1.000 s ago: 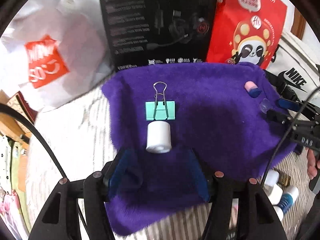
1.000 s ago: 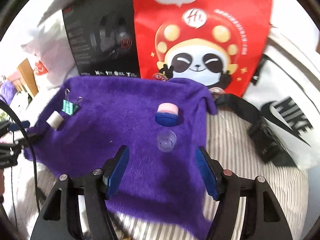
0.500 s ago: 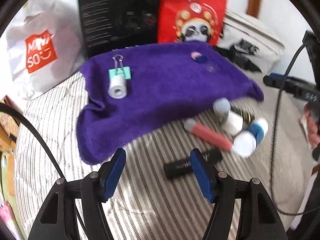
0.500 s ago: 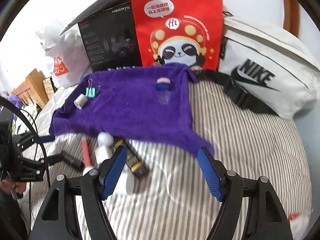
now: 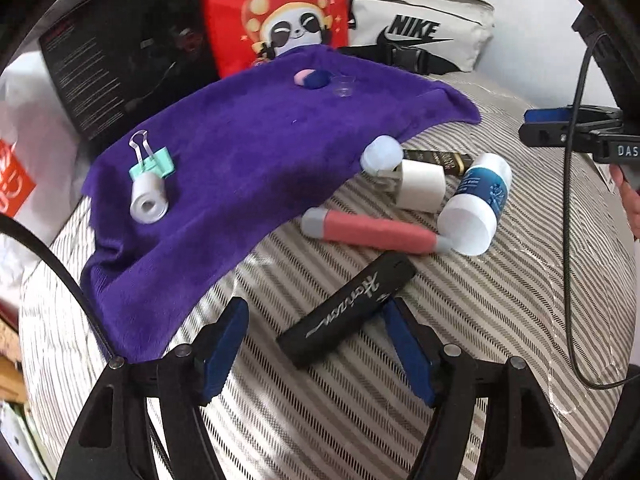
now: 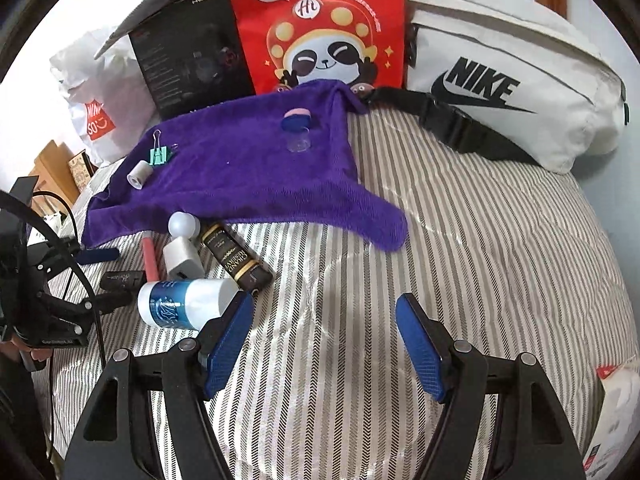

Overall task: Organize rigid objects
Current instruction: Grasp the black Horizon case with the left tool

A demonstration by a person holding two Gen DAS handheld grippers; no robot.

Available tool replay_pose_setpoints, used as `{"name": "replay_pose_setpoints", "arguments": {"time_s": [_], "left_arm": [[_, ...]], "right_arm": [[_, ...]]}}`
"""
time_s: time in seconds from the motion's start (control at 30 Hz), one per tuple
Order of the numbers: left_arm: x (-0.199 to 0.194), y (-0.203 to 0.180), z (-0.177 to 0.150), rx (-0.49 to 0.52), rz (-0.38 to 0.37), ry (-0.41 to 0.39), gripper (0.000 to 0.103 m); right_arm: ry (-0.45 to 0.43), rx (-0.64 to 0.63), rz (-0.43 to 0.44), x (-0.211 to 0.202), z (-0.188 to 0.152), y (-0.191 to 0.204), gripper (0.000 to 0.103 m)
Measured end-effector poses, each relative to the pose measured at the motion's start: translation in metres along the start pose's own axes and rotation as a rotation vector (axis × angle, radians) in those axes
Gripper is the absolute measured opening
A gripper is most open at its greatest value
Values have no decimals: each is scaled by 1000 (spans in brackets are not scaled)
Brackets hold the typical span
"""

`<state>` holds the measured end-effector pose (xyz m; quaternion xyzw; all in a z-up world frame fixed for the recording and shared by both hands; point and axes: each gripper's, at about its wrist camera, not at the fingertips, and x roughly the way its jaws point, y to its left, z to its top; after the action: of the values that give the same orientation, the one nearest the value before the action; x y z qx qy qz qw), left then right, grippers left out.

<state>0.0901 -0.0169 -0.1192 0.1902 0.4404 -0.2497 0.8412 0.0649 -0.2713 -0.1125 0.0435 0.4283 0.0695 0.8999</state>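
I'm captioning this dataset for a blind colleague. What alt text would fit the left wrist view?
The open left gripper hovers over a black stick-shaped item on a striped bedcover. Beyond it lie a pink tube and a blue-and-white bottle; a purple cloth holds a green binder clip and a white roll.

Your right-view black stick (image 6: 122, 278) mostly hidden behind the left gripper's frame, red tube (image 6: 150, 259) partly covered by the white block (image 6: 183, 257), fine print on the black box (image 5: 120, 56) too small to read, MINISO bag (image 5: 12, 178) cut off at left edge.
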Motion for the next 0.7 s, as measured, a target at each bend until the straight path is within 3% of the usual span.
{"name": "replay_pose_setpoints", "arguments": {"time_s": [0.07,0.1,0.13,0.2,0.27,0.43,0.7], "left_arm": [[1,0,2,-1,-25,-7,62],[1,1,1,-14,-52,-6,47],[0,2,1,-33,-92,-4,43],[-1,1,-1,-41,-66,-11,28],[-6,0,-7,-55,-69,-9,23],[-12,-2,-17,-86,-68,-13,23],[-3,-6,-4,-98,-32,-15,22]], "right_arm": [[6,-2,0,1,-1,1,73],[9,-4,1,2,-2,2,73],[12,-5,2,3,-3,2,73],[16,-6,5,3,-3,2,73],[19,-2,10,4,-4,1,73],[32,0,20,10,-6,3,73],[36,4,42,9,-13,6,73]]}}
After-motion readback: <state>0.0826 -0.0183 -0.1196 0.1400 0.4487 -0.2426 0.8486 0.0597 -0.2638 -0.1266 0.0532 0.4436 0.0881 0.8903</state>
